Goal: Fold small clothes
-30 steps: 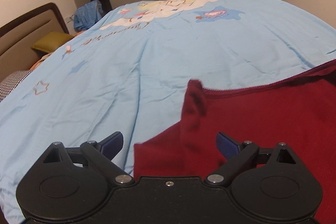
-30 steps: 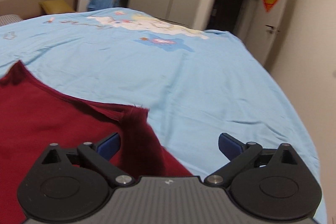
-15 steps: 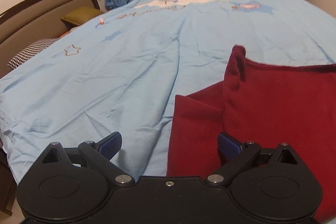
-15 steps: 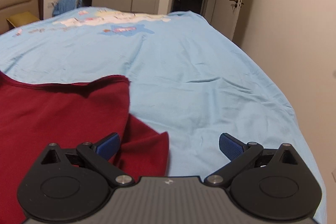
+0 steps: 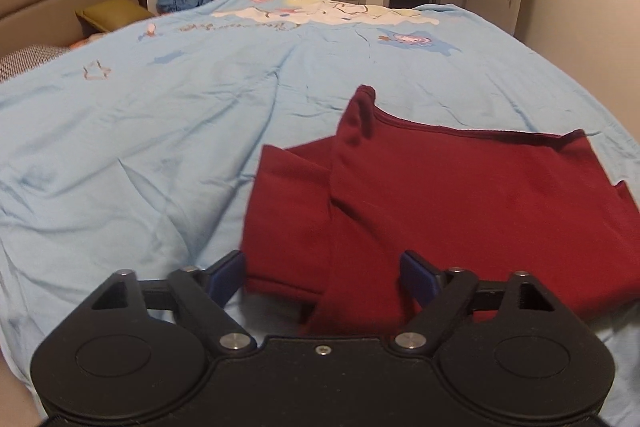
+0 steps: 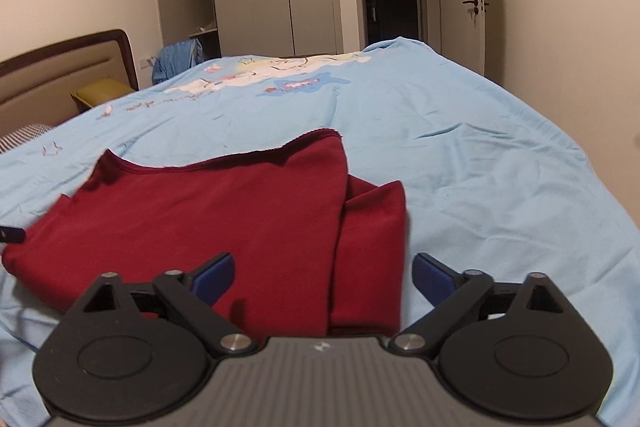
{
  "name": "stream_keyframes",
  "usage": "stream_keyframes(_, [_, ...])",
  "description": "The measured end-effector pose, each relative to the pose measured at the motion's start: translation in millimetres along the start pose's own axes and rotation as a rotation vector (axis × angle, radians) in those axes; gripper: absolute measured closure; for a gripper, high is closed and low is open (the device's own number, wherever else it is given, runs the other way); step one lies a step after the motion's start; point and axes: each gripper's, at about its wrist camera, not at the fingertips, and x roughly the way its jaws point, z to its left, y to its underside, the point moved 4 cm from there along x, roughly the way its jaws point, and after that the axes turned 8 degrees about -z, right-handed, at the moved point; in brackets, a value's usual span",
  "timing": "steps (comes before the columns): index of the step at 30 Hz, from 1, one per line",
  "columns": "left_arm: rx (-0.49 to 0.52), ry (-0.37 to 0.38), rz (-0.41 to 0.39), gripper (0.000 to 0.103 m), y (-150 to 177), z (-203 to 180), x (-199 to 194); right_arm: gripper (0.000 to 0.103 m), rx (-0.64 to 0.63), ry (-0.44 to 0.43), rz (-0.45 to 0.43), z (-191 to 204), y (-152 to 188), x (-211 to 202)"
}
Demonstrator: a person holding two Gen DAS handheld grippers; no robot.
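the dark red knit garment (image 5: 460, 195) lies partly folded on the light blue cartoon-print bedspread (image 5: 160, 131), near its front edge. the left wrist view shows the garment's left sleeve doubled over and a raised corner at the far edge; the right wrist view shows the right side folded under (image 6: 372, 247) and a small black tip of the other tool (image 6: 12, 234). the left gripper (image 5: 322, 273) and right gripper (image 6: 322, 273) both stand spread wide, holding nothing. compared with a second ago, both have drawn back and the whole garment is in sight.
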Motion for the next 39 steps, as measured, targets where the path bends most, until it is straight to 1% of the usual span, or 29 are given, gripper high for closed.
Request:
stream_keyframes(1, [-0.02,0.011,0.003,0.029,1.5,0.4,-0.5,0.016,0.006,-0.007,0.001,1.8,1.1,-1.7])
stream_keyframes(2, [-0.044,0.019,0.005,0.037,3.3,1.3,-0.9,0.022,0.008,-0.014,0.005,3.6,2.1,-2.7])
stream_keyframes(3, [-0.062,0.025,0.008,0.049,4.3,2.1,-1.4,0.026,0.01,-0.019,0.009,5.3,3.1,-3.5])
stream_keyframes(5, [-0.096,0.044,0.018,0.065,6.8,4.0,-1.9,0.042,0.019,-0.024,0.021,7.8,5.3,-4.1])
stream_keyframes(6, [-0.108,0.051,0.023,0.069,8.1,4.8,-1.7,0.046,0.026,-0.027,0.026,8.8,6.2,-4.2])
stream_keyframes(7, [-0.116,0.057,0.028,0.07,9.1,5.6,-1.6,0.055,0.031,-0.027,0.032,9.7,7.7,-4.3])
stream_keyframes(8, [-0.119,0.058,0.03,0.074,10.0,5.9,-1.5,0.061,0.035,-0.028,0.038,10.4,8.8,-4.2])
stream_keyframes(10, [-0.121,0.054,0.034,0.087,11.6,6.6,-1.9,0.068,0.044,-0.03,0.047,11.4,11.0,-3.9])
stream_keyframes(11, [-0.123,0.052,0.039,0.091,12.3,7.3,-2.0,0.075,0.046,-0.026,0.048,11.8,12.1,-4.3])
stream_keyframes(12, [-0.132,0.046,0.043,0.094,13.1,8.7,-2.6,0.079,0.049,-0.022,0.05,12.0,13.3,-5.0])
stream_keyframes(14, [-0.154,0.047,0.034,0.096,13.7,10.3,-5.5,0.093,0.059,-0.013,0.051,11.4,13.9,-6.9])
stream_keyframes(15, [-0.162,0.045,0.025,0.097,13.7,10.7,-8.1,0.096,0.061,-0.007,0.049,10.4,13.9,-8.1])
stream_keyframes(19, [-0.167,0.047,-0.002,0.098,13.8,8.9,-20.4,0.098,0.057,-0.009,0.039,9.5,13.0,-15.9])
stream_keyframes(22, [-0.188,0.051,-0.008,0.098,16.9,11.2,-28.9,0.099,0.044,-0.017,0.031,12.4,11.6,-23.8])
stream_keyframes(25, [-0.202,0.053,0.0,0.098,21.7,13.5,-32.1,0.099,0.039,-0.018,0.029,14.5,11.6,-32.8])
stream_keyframes(28, [-0.207,0.038,0.024,0.098,25.7,13.9,-26.1,0.099,0.022,-0.009,0.037,16.3,15.4,-36.5])
stream_keyframes(32, [-0.198,0.019,0.039,0.096,28.3,13.1,-21.3,0.099,0.056,0.005,0.064,12.5,23.2,-31.0])
stream_keyframes(34, [-0.193,0.019,0.04,0.094,28.4,13.0,-21.0,0.098,0.06,0.009,0.066,12.0,25.1,-30.2])
stream_keyframes(36, [-0.189,0.01,0.038,0.087,29.0,14.3,-21.9,0.098,0.063,0.01,0.065,11.8,25.5,-30.1])
stream_keyframes(39, [-0.202,0.007,0.031,0.078,29.6,16.8,-24.8,0.093,0.056,0.02,0.064,11.7,25.5,-30.0])
